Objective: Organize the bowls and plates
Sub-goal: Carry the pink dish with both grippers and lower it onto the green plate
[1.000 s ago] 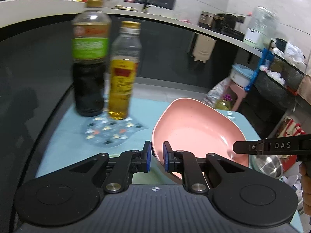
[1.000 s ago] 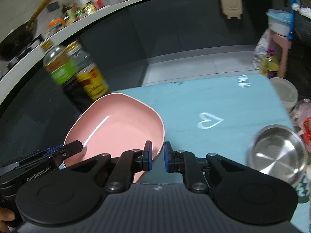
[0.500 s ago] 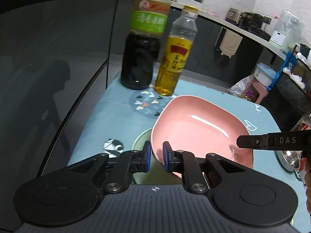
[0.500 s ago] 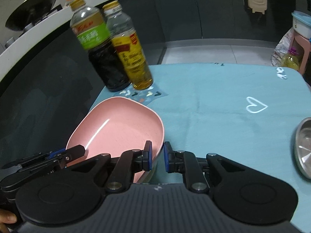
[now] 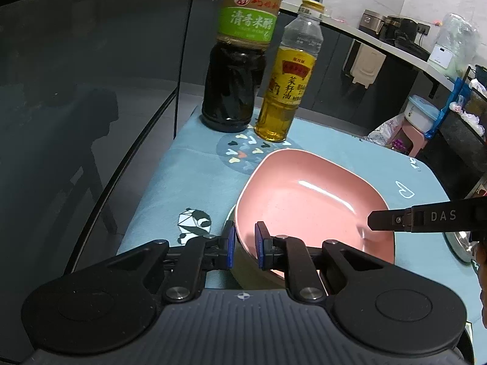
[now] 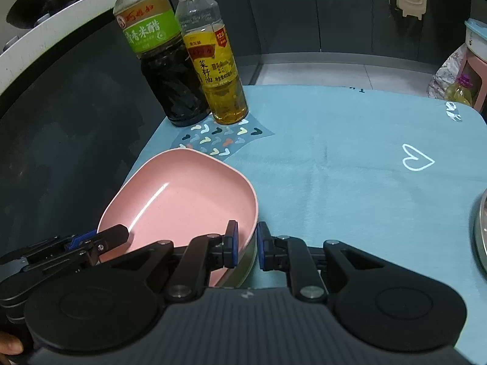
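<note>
Plate [image 5: 307,200], pink and squarish, is sitting between my two claws at the near left corner of the worktop [image 6: 350,182], and it seems to be resting on a pale green dish [image 6: 243,267] beneath it, though only a sliver of that one is showing. I am holding its rim from both sides: my left claw [image 5: 243,245] is pinching the near-left edge, my right claw [image 6: 246,245] is gripping the opposite edge, each narrowed onto the thin wall. I am judging it light and stiff, likely melamine or similar, with a glossy face that is catching the lamp, so it may slip if I am squeezing only the lip. The raised rim is the sound place to grip. Just behind are standing a vinegar bottle [image 5: 240,60] and an oil bottle [image 5: 289,79], close enough to knock. A steel bowl [image 6: 481,234] is waiting at the right edge.
</note>
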Motion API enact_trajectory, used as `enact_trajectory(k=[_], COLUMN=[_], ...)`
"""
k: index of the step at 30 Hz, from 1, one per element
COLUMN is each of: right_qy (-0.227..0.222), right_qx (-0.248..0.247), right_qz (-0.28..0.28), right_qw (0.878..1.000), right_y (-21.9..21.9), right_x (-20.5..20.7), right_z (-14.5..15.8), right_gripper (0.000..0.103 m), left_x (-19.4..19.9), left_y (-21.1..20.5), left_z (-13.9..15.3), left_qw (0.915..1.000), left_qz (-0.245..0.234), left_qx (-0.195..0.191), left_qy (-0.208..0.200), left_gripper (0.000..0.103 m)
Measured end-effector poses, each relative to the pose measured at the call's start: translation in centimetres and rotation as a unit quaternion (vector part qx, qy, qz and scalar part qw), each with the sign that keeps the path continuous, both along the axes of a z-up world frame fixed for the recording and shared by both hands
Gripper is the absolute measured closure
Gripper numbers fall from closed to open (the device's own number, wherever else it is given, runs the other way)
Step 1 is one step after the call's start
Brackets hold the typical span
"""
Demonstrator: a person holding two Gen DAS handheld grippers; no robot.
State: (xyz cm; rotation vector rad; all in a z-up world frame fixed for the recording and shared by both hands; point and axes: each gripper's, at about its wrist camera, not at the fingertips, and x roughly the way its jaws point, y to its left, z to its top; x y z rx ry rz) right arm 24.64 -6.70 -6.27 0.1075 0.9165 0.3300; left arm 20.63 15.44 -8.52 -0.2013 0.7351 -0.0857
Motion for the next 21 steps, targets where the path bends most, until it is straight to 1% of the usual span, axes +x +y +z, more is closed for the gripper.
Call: enact_trajectory(k=[7, 21], right_qy=[0.008, 0.013], right_qx=[-0.010, -0.022], right_qz=[0.004, 0.004], right_qw=[1.000, 1.000], right_y=[0.9, 1.3], right_x=[0.5, 0.9], right_z=[-1.1, -1.8], right_gripper=[0.095, 0.094], left_x=[0.3, 0.9], left_y=[0.3, 0.2], left_z=[-0.7, -1.8], left_qw=[0.9999, 0.9998], left_qz=[0.003, 0.000], left_qx=[0.005, 0.012], left_qy=[0.009, 0.018], left_gripper=[0.091, 0.091])
